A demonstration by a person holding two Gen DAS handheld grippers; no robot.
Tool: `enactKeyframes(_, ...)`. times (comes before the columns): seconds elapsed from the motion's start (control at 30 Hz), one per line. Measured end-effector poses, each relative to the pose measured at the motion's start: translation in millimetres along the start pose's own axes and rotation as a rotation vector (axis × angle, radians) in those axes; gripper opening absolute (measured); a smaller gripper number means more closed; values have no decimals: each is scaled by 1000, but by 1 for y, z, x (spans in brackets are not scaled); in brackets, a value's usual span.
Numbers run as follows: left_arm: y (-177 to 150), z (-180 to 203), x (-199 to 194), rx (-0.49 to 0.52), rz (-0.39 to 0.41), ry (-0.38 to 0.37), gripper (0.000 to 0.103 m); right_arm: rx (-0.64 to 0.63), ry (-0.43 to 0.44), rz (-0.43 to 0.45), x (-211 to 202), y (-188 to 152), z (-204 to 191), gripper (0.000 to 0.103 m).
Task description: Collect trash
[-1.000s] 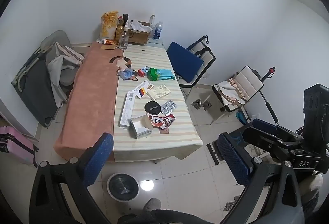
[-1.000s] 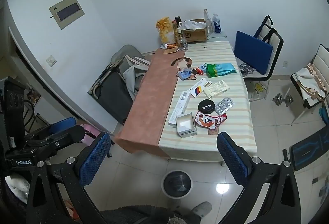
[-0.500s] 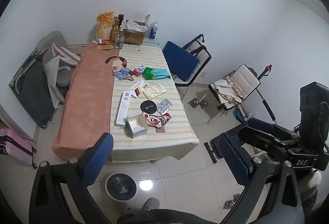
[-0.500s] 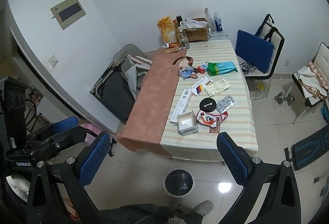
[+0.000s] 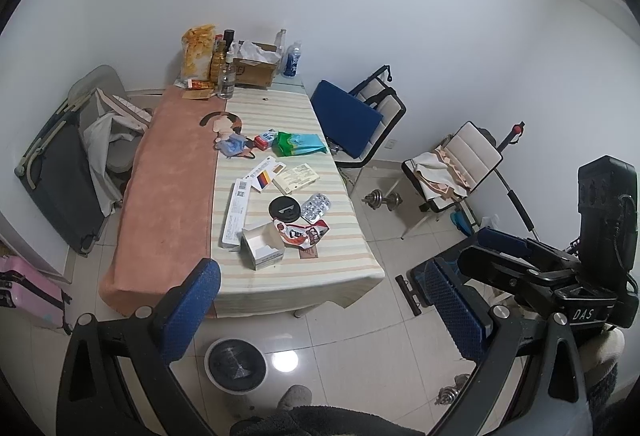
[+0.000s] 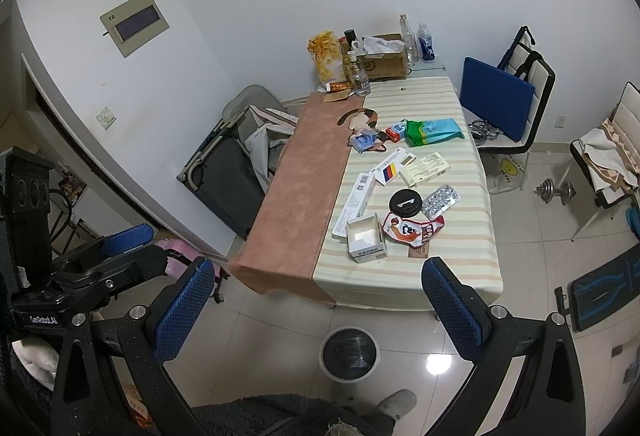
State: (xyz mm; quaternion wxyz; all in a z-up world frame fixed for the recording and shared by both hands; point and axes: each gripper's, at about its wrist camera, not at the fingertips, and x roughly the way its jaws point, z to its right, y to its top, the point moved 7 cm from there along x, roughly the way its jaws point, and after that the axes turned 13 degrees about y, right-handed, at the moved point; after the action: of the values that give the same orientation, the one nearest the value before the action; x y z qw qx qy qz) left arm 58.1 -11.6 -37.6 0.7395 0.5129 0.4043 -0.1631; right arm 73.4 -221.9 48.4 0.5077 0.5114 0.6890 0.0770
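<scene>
A table (image 5: pixel 280 276) (image 6: pixel 460 276) with a striped cloth holds scattered trash: an open white carton (image 5: pixel 262 246) (image 6: pixel 366 238), a red snack wrapper (image 5: pixel 302 232) (image 6: pixel 412 230), a black lid (image 5: pixel 285 210) (image 6: pixel 405 203), a blister pack (image 5: pixel 316 206) (image 6: pixel 440 196), flat boxes (image 5: pixel 298 178) and a green bag (image 5: pixel 298 144) (image 6: pixel 434 132). A small bin (image 5: pixel 235 361) (image 6: pixel 349 351) stands on the floor before the table. My left gripper (image 5: pixel 320 304) and right gripper (image 6: pixel 316 308) are both open and empty, held high and well back from the table.
Bottles, a chip bag (image 5: pixel 196 54) and a cardboard box (image 5: pixel 256 66) stand at the table's far end. Chairs (image 5: pixel 360 120) (image 5: pixel 452 172) and a dumbbell (image 5: pixel 382 199) are on the right. A folded cot (image 5: pixel 60 164) and pink suitcase (image 5: pixel 24 292) are on the left.
Both views have drifted slightly; the table sits a little further away and more to the left in the left wrist view. Both grippers stay open. Nothing on the table has moved.
</scene>
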Motion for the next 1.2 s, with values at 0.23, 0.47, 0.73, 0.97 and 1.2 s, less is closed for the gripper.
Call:
enactKeyframes(0.23, -2, 2, -1, 5, 1, -1, 103, -2, 2, -1, 0, -1, -1, 103)
enactKeyframes(0.47, -3, 2, -1, 5, 3, -2, 103, -5, 3, -1, 0, -2, -1, 103)
enactKeyframes(0.73, -3, 5, 0, 3, 5, -2, 103, -9, 5, -6, 0, -2, 0, 103)
enactKeyframes(0.97, -4, 5, 0, 4, 4, 0, 103, -10, 4, -4, 1, -2, 0, 103)
enactKeyframes(1.2, -4, 6, 0, 4, 4, -1, 103, -12, 5, -8, 2, -2, -1, 103)
